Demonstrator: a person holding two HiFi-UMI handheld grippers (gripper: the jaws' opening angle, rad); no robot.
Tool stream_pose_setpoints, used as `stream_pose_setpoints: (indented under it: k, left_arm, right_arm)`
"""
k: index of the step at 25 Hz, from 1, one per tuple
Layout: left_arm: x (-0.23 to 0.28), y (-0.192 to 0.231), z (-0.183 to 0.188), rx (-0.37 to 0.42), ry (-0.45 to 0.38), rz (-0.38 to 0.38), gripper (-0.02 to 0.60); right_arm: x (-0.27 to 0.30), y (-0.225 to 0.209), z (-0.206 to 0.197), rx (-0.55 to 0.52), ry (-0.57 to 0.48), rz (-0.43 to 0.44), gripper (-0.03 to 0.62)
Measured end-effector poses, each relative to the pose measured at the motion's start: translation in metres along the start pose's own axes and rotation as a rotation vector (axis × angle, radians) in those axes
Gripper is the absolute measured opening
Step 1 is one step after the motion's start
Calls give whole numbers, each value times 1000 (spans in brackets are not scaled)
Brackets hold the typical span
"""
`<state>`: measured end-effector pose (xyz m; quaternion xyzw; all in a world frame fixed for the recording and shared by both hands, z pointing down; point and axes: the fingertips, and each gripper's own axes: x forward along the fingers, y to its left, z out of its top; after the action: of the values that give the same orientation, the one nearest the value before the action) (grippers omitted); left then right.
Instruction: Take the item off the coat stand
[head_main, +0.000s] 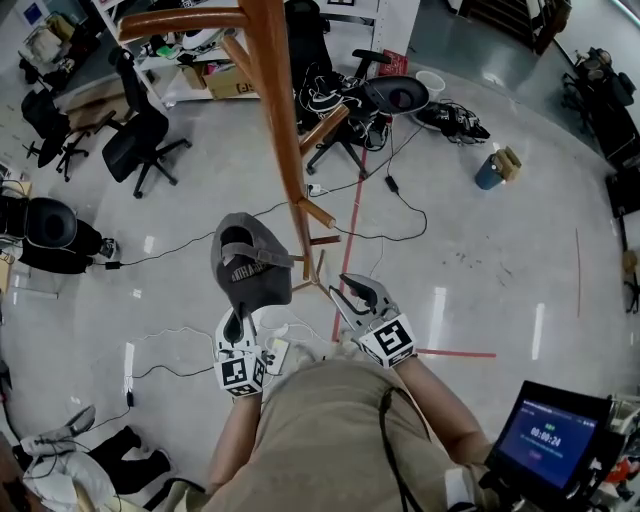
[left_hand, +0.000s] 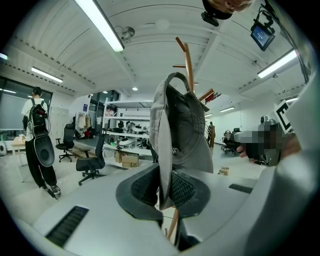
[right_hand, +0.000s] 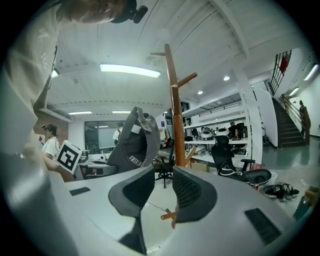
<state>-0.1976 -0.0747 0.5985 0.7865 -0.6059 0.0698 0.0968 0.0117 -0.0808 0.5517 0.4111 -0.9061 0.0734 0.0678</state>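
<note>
Left gripper view: left gripper (left_hand: 164, 189) clamps soft grey fabric cap (left_hand: 187, 131); right gripper (right_hand: 163, 192) gapes empty.

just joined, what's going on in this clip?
A person holds a pair of tongs in each hand. The left tongs are shut on the brim of a grey fabric baseball cap, which hangs upright just beside the tall wooden coat stand and looks clear of it. The right tongs are open and empty, close to the stand's lower part.
</note>
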Motion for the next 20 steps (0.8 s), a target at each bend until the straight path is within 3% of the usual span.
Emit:
stream_pose_setpoints:
  k: [14,20]
  left_arm:
    - [-1,-2,-45,-13,42,6,34]
    - [-4,-4,-55,-22,58,-10,33]
  right_arm:
    - [8,1,-61,15,62,-27,97]
    - [11,-1,-66,26,75,-33,97]
